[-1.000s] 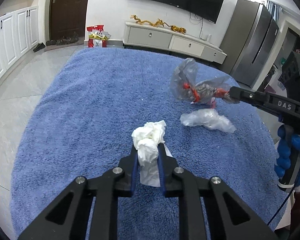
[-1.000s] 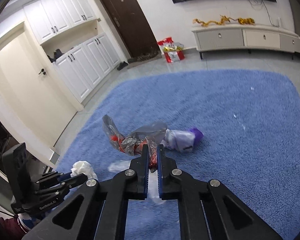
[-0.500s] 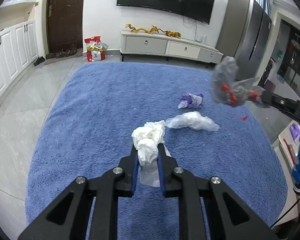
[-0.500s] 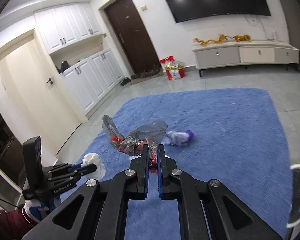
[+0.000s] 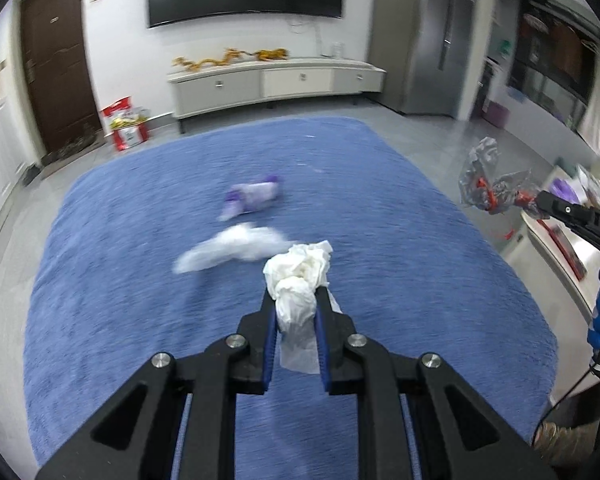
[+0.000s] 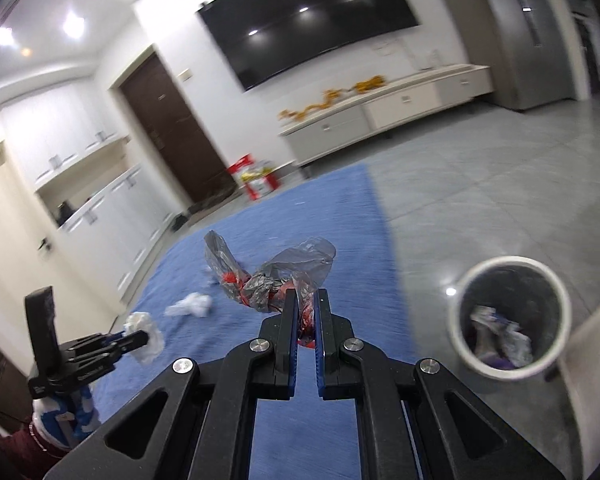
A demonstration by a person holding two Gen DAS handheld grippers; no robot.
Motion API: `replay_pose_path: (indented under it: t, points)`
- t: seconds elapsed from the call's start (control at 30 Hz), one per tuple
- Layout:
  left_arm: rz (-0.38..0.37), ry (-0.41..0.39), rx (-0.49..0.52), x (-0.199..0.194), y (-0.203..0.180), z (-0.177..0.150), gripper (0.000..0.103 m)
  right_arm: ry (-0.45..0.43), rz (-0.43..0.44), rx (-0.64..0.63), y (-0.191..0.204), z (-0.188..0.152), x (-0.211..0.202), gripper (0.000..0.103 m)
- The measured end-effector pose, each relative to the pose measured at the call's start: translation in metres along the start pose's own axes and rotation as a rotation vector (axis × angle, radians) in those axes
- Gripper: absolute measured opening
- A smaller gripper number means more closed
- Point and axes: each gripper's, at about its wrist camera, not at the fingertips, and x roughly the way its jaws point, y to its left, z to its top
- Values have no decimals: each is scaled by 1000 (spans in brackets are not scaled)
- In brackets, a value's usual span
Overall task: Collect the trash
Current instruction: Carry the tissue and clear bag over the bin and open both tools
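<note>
My left gripper [image 5: 296, 294] is shut on a crumpled white tissue [image 5: 298, 276] and holds it above the blue rug [image 5: 140, 320]; it also shows in the right wrist view [image 6: 144, 338]. My right gripper [image 6: 307, 296] is shut on a crinkled clear plastic wrapper with red bits [image 6: 268, 276], held in the air; the wrapper shows at the right of the left wrist view [image 5: 492, 188]. A white plastic bag [image 5: 232, 250] and a purple wrapper [image 5: 254, 198] lie on the rug. A white round trash bin [image 6: 508, 316] holding some trash stands on the tiles to the right.
Grey tiled floor [image 6: 480, 200] lies right of the rug. A white TV cabinet [image 5: 276, 84] stands against the far wall under a TV. A red bag [image 5: 126, 124] sits by the dark door. A tall grey fridge [image 5: 440, 36] stands at the back right.
Both grippers have risen and swung right with their trash. The trash bin has come into the right wrist view. The white bag and purple wrapper stay on the rug.
</note>
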Motion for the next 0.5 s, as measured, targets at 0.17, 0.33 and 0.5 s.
replay_pose_path:
  t: [0.17, 0.33, 0.5]
  points:
    - [-81, 32, 91, 19, -58, 23, 16, -44, -79, 81, -53, -11, -30, 7]
    - [-174, 50, 169, 40, -119, 52, 16, -61, -140, 171, -105, -24, -45, 7]
    - [-243, 85, 220, 76, -179, 83, 16, -60, -196, 237, -147, -29, -43, 7]
